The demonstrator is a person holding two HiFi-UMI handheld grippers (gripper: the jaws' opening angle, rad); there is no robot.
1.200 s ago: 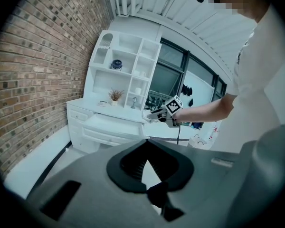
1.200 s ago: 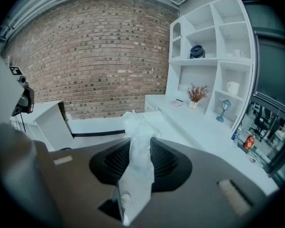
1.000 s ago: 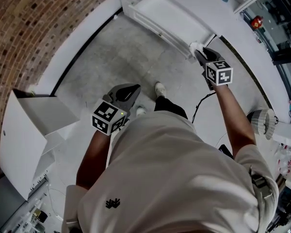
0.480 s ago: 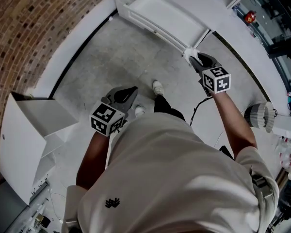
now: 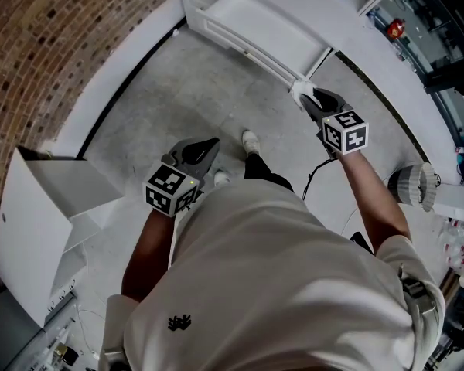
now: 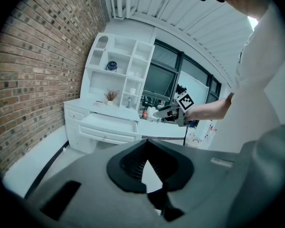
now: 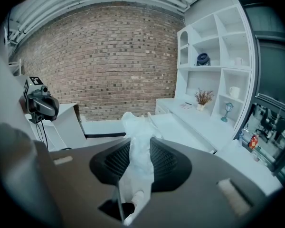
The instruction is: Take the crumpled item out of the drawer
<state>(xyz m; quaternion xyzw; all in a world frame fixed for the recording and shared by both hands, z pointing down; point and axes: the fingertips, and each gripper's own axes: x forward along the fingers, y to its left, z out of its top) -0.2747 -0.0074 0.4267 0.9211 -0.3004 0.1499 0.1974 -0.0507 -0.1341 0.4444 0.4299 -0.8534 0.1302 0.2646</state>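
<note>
My right gripper (image 5: 311, 101) is shut on a white crumpled item (image 5: 300, 91) and holds it in the air just off the front corner of the open white drawer (image 5: 255, 25). In the right gripper view the crumpled item (image 7: 135, 127) runs between the ribbed pads and sticks out past the tips of the right gripper (image 7: 138, 140). My left gripper (image 5: 209, 147) hangs lower, over the grey floor, away from the drawer. Its jaws meet at the tips with nothing in them. From the left gripper view (image 6: 146, 142) I see the right gripper (image 6: 165, 114) with the item beside the drawer (image 6: 109, 126).
A brick wall (image 5: 46, 45) curves along the left. A white open box (image 5: 54, 199) stands at the lower left. White shelving (image 6: 118, 65) rises above the drawer unit. The person's shoe (image 5: 253, 140) rests on the concrete floor (image 5: 185, 91), and a cable (image 5: 317, 172) trails near the right arm.
The right gripper has drawn back from the drawer's corner with the white crumpled item in it. The left gripper has stayed put.
</note>
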